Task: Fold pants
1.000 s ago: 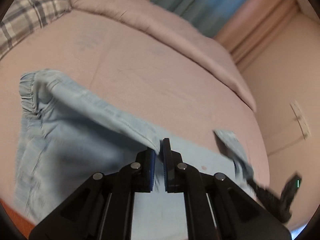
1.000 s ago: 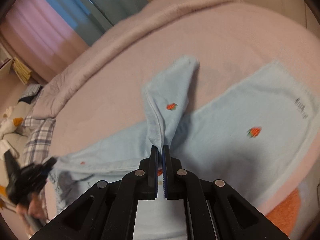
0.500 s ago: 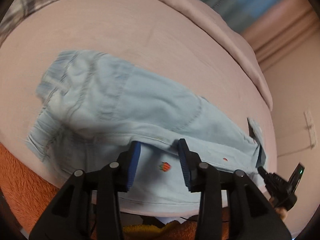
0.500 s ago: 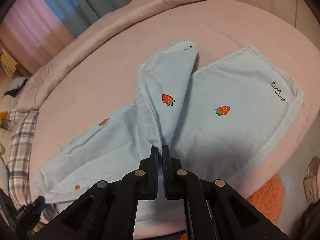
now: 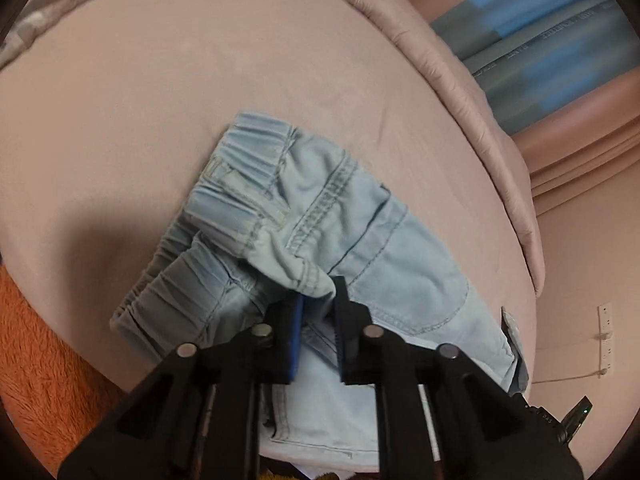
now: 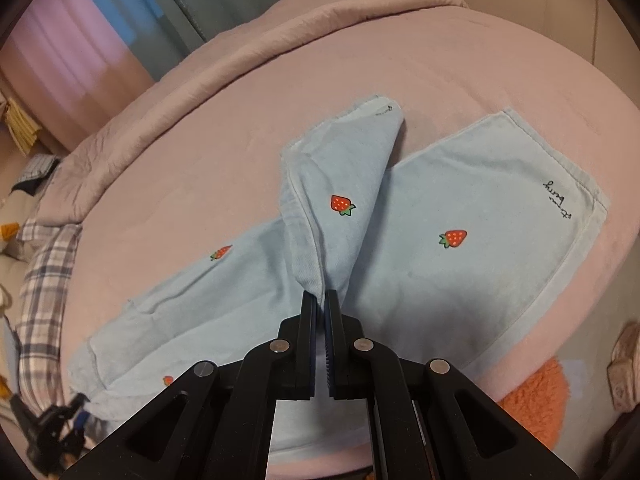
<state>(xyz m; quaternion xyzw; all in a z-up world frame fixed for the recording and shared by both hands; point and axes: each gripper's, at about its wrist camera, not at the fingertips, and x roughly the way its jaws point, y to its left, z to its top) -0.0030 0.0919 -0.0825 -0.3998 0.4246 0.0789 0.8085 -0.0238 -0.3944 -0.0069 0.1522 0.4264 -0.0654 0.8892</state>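
Light blue pants (image 5: 372, 264) with red strawberry prints lie on a pink bed (image 5: 140, 92). In the left wrist view the elastic waistband (image 5: 248, 176) is bunched and partly folded over. My left gripper (image 5: 318, 300) is open, its jaws on either side of a fold of fabric near the waist. In the right wrist view my right gripper (image 6: 320, 300) is shut on the edge of one pant leg (image 6: 340, 184), lifting it over the other leg (image 6: 480, 216), which lies flat. The left gripper (image 6: 52, 428) shows at the lower left there.
A rolled pink duvet (image 6: 240, 56) runs along the far side of the bed. A plaid pillow (image 6: 44, 280) lies at the head. An orange fluffy rug (image 6: 536, 400) sits by the bed's near edge. Curtains (image 5: 560, 40) hang behind.
My left gripper let go of the pant edge, opened, and moved toward the waist end. My right gripper has kept its hold on the leg, which has settled lower.
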